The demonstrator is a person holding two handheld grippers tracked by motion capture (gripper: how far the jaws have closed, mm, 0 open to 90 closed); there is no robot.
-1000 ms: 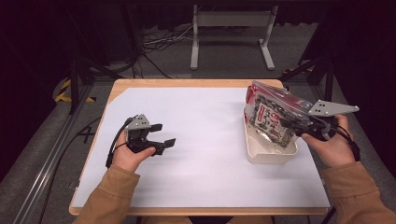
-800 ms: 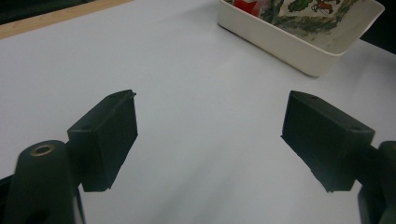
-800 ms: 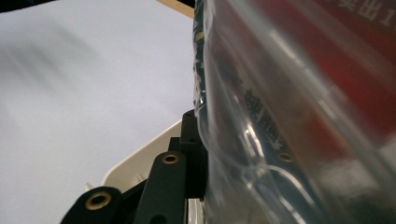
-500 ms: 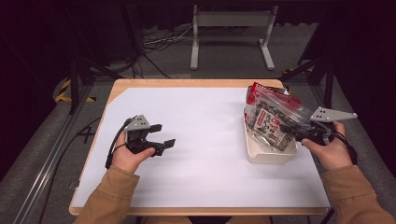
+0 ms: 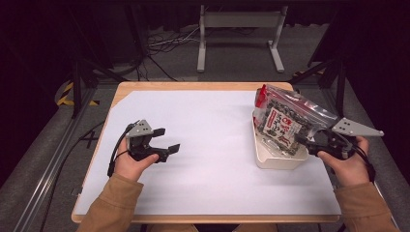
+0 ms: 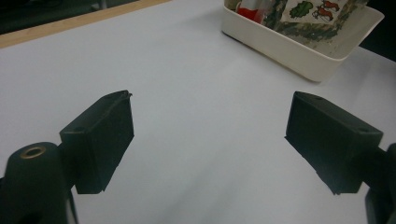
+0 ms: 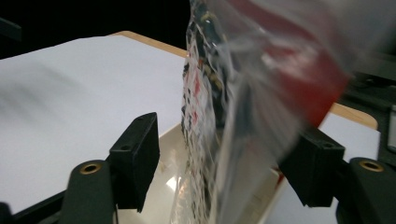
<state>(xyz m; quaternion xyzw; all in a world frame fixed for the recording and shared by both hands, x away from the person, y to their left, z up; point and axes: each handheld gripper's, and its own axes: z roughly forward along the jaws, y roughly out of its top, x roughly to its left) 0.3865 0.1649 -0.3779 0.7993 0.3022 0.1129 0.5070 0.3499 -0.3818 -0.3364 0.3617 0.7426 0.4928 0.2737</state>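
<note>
A clear snack bag (image 5: 285,121) with a red top and a printed label stands tilted in a shallow white tray (image 5: 278,162) at the table's right side. My right gripper (image 5: 309,141) is at the bag's near right corner. Its jaws have just been opening. In the right gripper view the bag (image 7: 233,93) hangs blurred between the spread jaws of that gripper (image 7: 224,158), with a gap to the left pad (image 7: 137,158). My left gripper (image 5: 167,140) rests open on the left of the table, holding nothing. In the left gripper view the tray (image 6: 289,46) lies ahead of the jaws.
A white sheet (image 5: 212,125) covers the wooden table; its bare wood edge (image 5: 193,86) shows at the back. Behind the table a metal stand (image 5: 239,34) and cables lie on the dark floor. A rail (image 5: 53,159) runs along the left.
The right hand has sunk a little with the bag, which has settled lower into the tray. The left hand has kept still.
</note>
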